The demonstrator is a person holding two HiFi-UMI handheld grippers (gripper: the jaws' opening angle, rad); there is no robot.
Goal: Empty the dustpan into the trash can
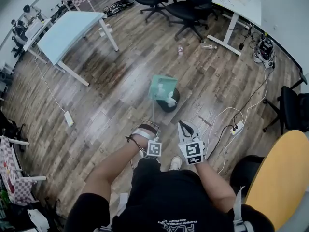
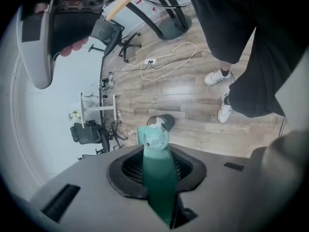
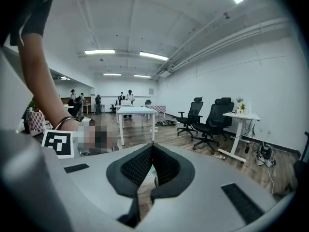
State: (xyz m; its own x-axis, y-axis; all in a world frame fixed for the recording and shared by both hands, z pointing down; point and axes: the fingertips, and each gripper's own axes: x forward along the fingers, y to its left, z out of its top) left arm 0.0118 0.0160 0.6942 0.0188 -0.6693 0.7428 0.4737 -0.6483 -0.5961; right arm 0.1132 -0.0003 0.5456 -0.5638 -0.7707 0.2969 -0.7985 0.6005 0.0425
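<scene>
The grey left gripper [image 1: 146, 128] is pointing steeply down, its jaws clamping a teal plastic dustpan handle [image 2: 157, 178]. The grey right gripper [image 1: 184, 125] is hovering alongside, jaws together, empty. The left forearm [image 1: 113, 164] and right forearm [image 1: 216, 179] are reaching forward.

The teal dustpan [image 1: 162, 87] has a long thin handle, which is clamped in the left hand-held gripper [image 1: 146, 128]. Its pan hangs ahead of the gripper, tipped over the round black trash can [image 1: 172, 104] on the floor. White crumpled scraps [image 1: 169, 100] sit at its lip.
</scene>
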